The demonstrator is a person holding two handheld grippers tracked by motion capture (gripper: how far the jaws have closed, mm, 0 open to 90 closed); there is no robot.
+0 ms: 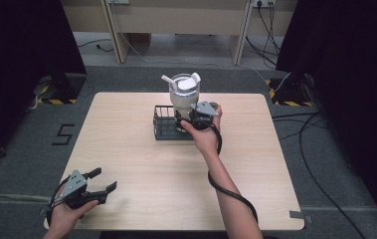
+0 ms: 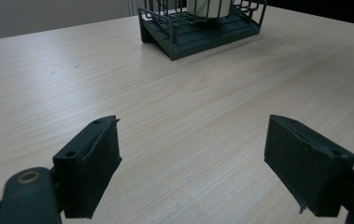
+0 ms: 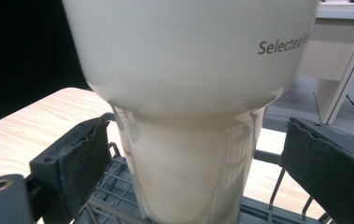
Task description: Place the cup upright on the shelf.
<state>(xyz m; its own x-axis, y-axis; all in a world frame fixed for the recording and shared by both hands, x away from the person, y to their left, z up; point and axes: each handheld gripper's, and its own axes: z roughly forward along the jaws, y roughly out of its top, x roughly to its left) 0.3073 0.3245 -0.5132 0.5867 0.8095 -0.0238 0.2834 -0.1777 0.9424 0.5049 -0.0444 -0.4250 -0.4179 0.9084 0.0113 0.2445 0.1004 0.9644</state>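
**Speaker one:** Tumbler [image 1: 184, 97], cream-coloured and tall, stands upright inside a dark wire basket [image 1: 163, 122] near the far middle of our wooden table [image 1: 141, 169]. From above we see a clear lid with a white straw slanting out to the left.

**Speaker two:** Does the basket hold anything else?

**Speaker one:** We see just the tumbler there, in the basket's right part; the left part shows bare grid. In the right gripper view the tumbler's [image 3: 188, 116] wide upper body narrows to a slimmer base that sits on the basket's [image 3: 118, 186] grey grid floor. Printed lettering begins "Selected".

**Speaker two:** Where are our grippers?

**Speaker one:** Our right gripper [image 1: 192, 121] is at the tumbler's near side. Its jaws stand apart, one on each side of the slim base, with gaps visible between pads and cup.

**Speaker two:** And the left one?

**Speaker one:** Our left gripper [image 1: 101, 184] rests at the near left corner of the table, well apart from the basket. Its jaws are spread wide over bare wood, holding nothing.
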